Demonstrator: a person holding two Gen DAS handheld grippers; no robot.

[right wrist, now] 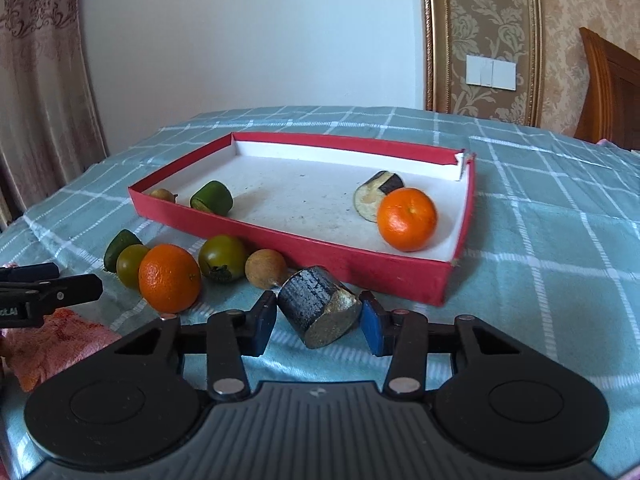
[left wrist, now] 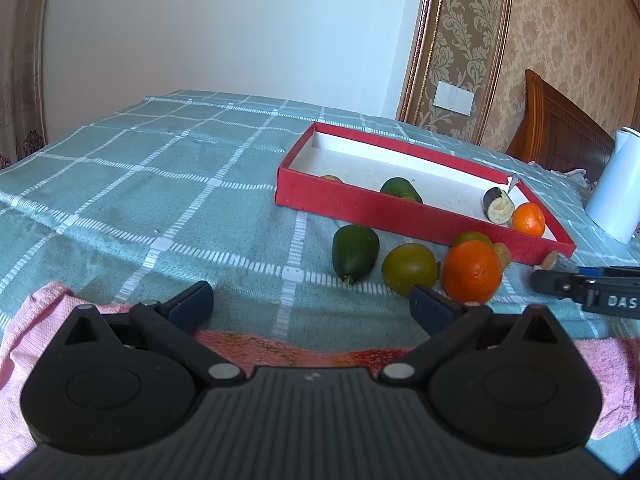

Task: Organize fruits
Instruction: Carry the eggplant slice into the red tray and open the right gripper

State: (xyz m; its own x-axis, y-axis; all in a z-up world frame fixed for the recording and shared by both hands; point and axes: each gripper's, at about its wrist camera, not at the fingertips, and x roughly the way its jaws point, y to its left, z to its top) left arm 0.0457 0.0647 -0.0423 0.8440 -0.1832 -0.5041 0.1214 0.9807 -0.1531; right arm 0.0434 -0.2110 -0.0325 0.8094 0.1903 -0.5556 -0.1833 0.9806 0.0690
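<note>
My right gripper is shut on a dark eggplant piece, which lies on the checked cloth just in front of the red box. The box holds an orange, another eggplant piece, a green cucumber piece and a small brownish fruit. Outside its front wall lie an orange, a green tomato-like fruit, a cucumber piece, a second green fruit and a tan round fruit. My left gripper stands open with nothing between its fingers, short of these fruits.
A pink towel lies under the left gripper at the near edge of the cloth. A white cylinder stands at the right, beyond the box. A wooden headboard and a papered wall rise behind.
</note>
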